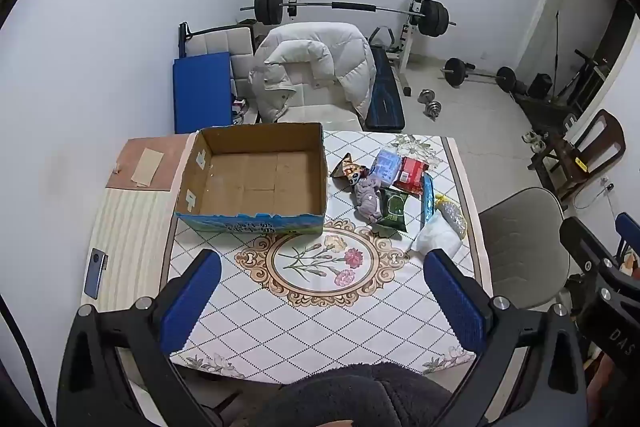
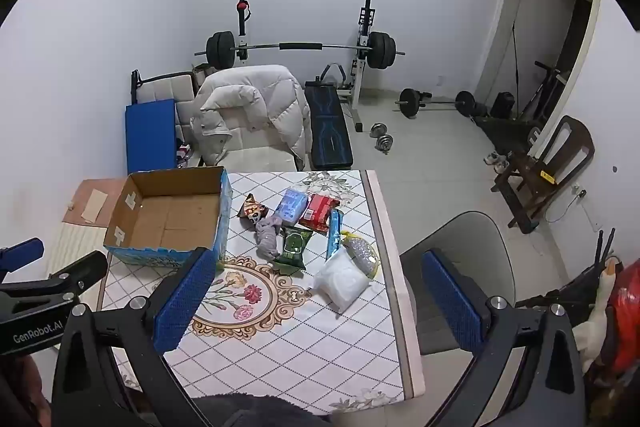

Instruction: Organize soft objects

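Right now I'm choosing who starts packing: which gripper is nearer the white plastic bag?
Right, probably. The white plastic bag lies ahead between the right gripper fingers, while it sits off toward the left gripper's right finger.

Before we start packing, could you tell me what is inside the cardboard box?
The cardboard box shows only its bare brown floor and some tape on the left wall; its near wall hides a strip of floor.

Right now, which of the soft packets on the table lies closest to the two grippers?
The white plastic packet, at the near end of the pile; the green, red and light blue packets lie farther back.
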`<state>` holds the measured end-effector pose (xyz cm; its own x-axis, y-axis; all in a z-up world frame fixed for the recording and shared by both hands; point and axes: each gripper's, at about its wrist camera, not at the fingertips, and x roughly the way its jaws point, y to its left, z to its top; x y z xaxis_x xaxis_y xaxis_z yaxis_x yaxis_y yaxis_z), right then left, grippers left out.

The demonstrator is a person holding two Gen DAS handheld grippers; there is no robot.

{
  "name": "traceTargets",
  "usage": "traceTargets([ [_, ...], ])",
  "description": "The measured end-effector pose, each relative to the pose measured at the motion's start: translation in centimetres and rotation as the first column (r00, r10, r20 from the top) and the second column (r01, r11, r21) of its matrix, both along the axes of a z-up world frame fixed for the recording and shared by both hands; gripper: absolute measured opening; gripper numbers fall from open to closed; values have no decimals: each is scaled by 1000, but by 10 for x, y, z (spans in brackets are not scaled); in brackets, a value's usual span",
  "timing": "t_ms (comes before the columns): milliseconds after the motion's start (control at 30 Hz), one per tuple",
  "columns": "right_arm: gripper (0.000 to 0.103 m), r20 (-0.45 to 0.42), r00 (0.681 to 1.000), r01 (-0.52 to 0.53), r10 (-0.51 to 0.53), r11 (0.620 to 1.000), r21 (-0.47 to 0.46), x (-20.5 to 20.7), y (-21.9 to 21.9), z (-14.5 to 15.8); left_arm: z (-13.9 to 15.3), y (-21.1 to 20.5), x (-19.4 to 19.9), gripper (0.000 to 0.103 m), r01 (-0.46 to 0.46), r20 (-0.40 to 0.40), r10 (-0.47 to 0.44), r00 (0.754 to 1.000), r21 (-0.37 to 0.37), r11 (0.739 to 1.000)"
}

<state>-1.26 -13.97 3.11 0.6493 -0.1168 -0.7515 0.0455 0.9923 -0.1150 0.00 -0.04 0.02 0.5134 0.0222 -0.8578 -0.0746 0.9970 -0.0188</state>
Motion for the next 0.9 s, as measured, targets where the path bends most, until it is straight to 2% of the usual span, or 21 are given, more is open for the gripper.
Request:
traceTargets([
  [67, 103, -11, 1000, 1, -1, 1000, -24, 0, 1, 0, 1, 0, 0, 103, -6, 3, 5, 1000, 5, 1000],
  [300, 103, -5, 1000, -1, 0, 1000, -20, -4, 4, 0, 2, 2, 1, 103, 0, 4, 0, 1000, -14, 1000],
  [833, 103, -1, 1000, 2, -2, 1000, -16, -9, 2, 2, -4, 6, 1, 103, 3, 12, -3, 1000, -7, 1000],
  [900, 103, -2, 1000, 3, -3, 1000, -16, -9, 3, 2, 6, 4, -8, 103, 8, 21, -8, 1000, 0, 1000],
])
